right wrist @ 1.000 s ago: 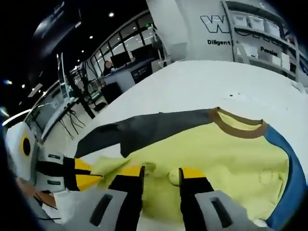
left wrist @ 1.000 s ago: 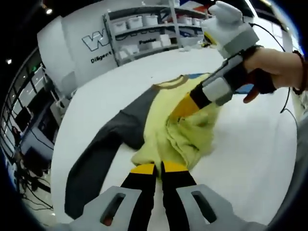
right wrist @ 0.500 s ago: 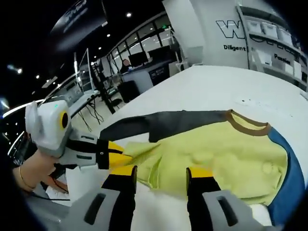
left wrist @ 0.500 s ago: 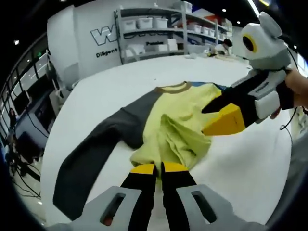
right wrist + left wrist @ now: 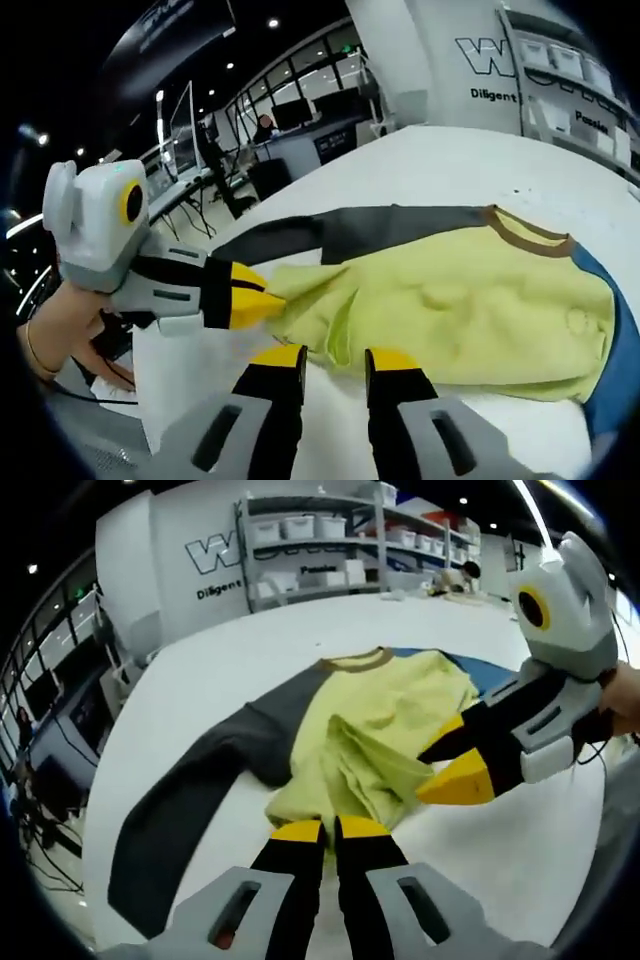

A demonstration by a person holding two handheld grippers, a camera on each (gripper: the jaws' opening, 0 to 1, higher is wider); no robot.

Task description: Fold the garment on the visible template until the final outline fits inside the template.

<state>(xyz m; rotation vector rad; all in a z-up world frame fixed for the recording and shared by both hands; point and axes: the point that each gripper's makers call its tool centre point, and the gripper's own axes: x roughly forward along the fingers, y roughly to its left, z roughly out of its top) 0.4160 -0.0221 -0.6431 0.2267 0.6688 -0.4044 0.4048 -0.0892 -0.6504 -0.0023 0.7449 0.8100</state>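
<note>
Left gripper (image 5: 320,829): fingers pinched on the hem of the garment (image 5: 385,715), presumably lifting it for a fold. Garment, one: yellow body, grey sleeve, blue sleeve, spread on the white worktop (image 5: 520,830) ahead of both grippers. Right gripper (image 5: 335,358): fingers narrowly parted, empty, just short of the hem.

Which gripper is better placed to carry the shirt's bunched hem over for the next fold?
Left. The left gripper is shut on the yellow shirt's bunched hem, while the right gripper hangs beside the hem, holding nothing.
</note>
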